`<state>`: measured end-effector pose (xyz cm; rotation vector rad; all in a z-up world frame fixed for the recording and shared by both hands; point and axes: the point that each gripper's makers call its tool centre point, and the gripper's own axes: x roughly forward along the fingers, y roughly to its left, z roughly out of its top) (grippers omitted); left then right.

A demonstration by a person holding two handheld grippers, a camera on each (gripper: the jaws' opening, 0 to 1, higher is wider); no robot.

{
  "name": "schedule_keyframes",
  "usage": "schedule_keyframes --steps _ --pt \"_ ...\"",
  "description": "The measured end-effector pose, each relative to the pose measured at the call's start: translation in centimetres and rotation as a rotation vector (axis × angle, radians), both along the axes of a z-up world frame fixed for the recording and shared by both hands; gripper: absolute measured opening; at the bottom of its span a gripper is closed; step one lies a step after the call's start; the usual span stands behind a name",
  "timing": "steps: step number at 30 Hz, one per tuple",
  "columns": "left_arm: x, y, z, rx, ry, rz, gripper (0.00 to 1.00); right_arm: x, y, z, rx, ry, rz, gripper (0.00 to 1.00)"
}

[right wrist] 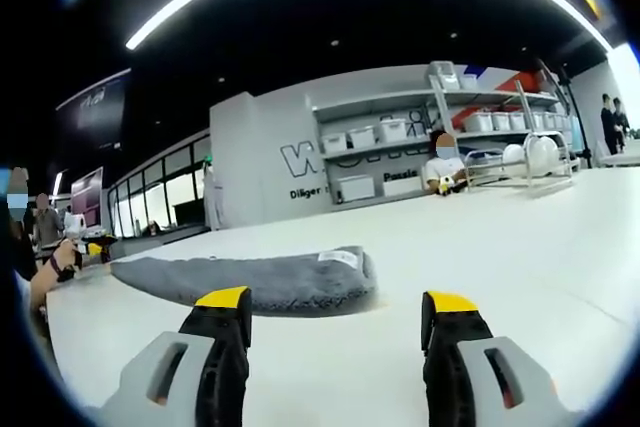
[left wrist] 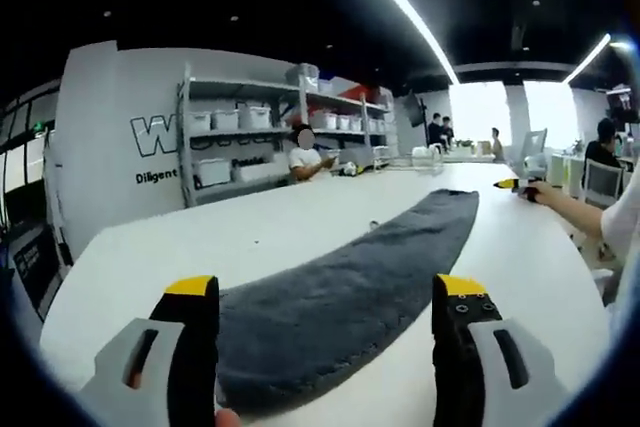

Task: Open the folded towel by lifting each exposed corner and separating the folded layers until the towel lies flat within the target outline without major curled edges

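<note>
The dark grey towel (left wrist: pixel 350 287) lies folded into a long strip on the white table (left wrist: pixel 200 247), running away from me toward the far right. My left gripper (left wrist: pixel 325 292) is open, its yellow-tipped jaws standing on either side of the towel's near end without touching it. At the strip's far end, a person's arm holds the right gripper (left wrist: pixel 510 184). In the right gripper view the towel (right wrist: pixel 250 279) shows a white label (right wrist: pixel 338 258) on top. My right gripper (right wrist: pixel 338 302) is open just in front of that end, holding nothing. The left gripper (right wrist: pixel 95 245) shows small at the far left.
The table (right wrist: pixel 520 247) stretches wide and bare around the towel. Shelves with white bins (left wrist: pixel 240 137) stand beyond its far edge, where a person (left wrist: pixel 305 157) sits. Chairs (left wrist: pixel 600 182) and other people are at the far right. A dish rack (right wrist: pixel 525 162) sits on the far part of the table.
</note>
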<state>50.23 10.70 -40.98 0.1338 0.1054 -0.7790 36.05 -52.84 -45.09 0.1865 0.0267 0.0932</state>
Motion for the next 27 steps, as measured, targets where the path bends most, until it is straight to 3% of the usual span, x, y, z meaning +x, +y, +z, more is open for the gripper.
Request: schedule_keyframes --steps 5,10,27 --pt "0.0 0.2 -0.1 -0.006 0.022 0.005 0.99 0.0 0.0 0.0 0.002 -0.002 -0.001 0.69" --pt "0.1 0.6 -0.4 -0.003 0.058 0.016 0.99 0.0 0.0 0.0 0.002 -0.001 0.000 0.69" --pt "1.1 1.9 -1.3 0.037 0.070 0.065 0.99 0.8 1.6 -0.7 -0.064 0.055 0.056 0.72"
